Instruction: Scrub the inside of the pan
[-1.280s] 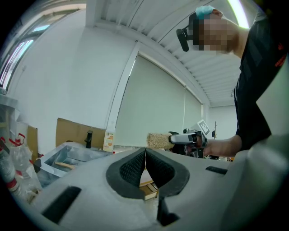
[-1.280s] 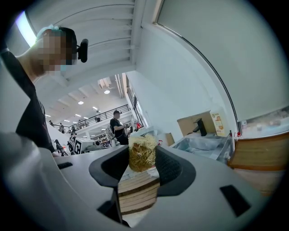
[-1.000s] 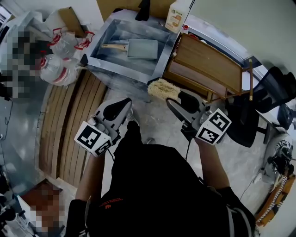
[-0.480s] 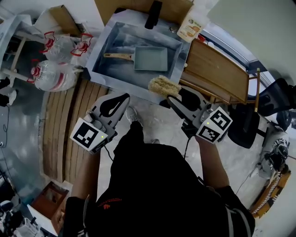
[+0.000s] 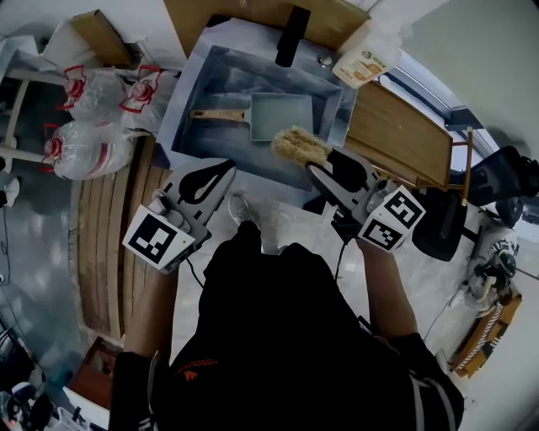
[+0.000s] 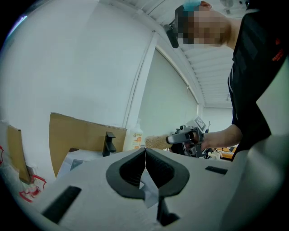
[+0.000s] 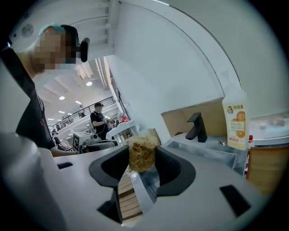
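Pan (image 5: 282, 116): flat on the bottom of the sink (image 5: 195, 84), right of the middle, wooden handle pointing left; inside looks bare.
Scrubber (image 5: 299, 145): yellow fibrous pad, sticking out past the jaw tips; above the near rim of the sink, just beside the near right corner of the pan, seemingly not yet touching it.
Right gripper (image 5: 324, 164): clenched on the scrubber, with the fibres squeezed between both pads in the right gripper view.
Left gripper (image 5: 229, 168): jaws pressed together with nothing between; held in front of the sink, apart from the pan.
Step in hand: most likely carrying the scrubber to the pan; scrubbing not yet begun.
Approach: better to go forward a little and then down, so that the pad lands inside the walls and not on the rim.
Contact: only the free end of the pad on the metal, jaw tips kept off the bottom; wrist tilted so the pad lies flat.
Strokes: short, from wall to wall, then into the four corners, where dirt tends to stay.
Pressure: moderate, because only one part of the pad is clamped and it could slip out.
Steadying: a light pan may slide; probably wise to open the left jaws and take the handle first.
Watch: faucet (image 5: 286, 25) at the far rim, well apart but in line with long strokes.
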